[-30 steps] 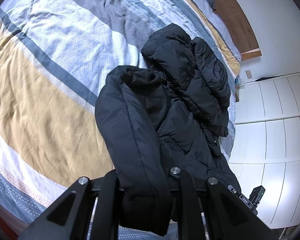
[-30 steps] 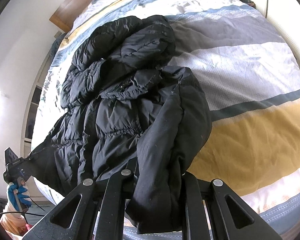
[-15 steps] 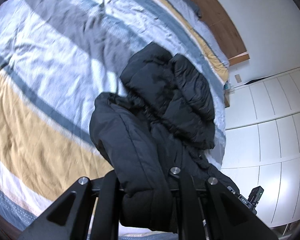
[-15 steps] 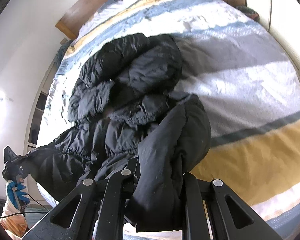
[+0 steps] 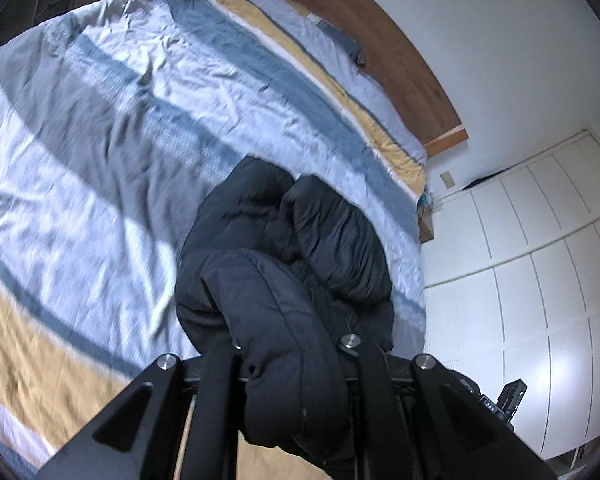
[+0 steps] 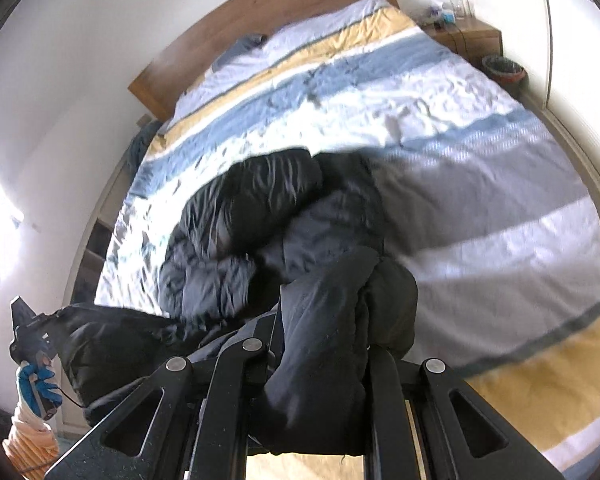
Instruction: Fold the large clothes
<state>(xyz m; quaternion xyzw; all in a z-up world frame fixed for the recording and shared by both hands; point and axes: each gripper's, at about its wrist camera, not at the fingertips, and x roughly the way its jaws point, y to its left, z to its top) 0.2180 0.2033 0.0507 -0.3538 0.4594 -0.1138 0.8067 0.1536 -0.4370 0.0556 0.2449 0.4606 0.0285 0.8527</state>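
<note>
Both my left gripper (image 5: 292, 384) and right gripper (image 6: 320, 364), each clamped on a fold of the black puffer coat (image 5: 300, 240), have lifted its near end higher above the striped bed (image 5: 100, 160), starting the fold toward the headboard (image 5: 400, 64).

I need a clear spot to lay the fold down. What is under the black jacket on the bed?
The black jacket lies on the striped duvet, whose stripes show all round it. Whatever sits beneath its bulk is covered. Its near end hangs lifted, pinched in the left gripper and right gripper.
</note>
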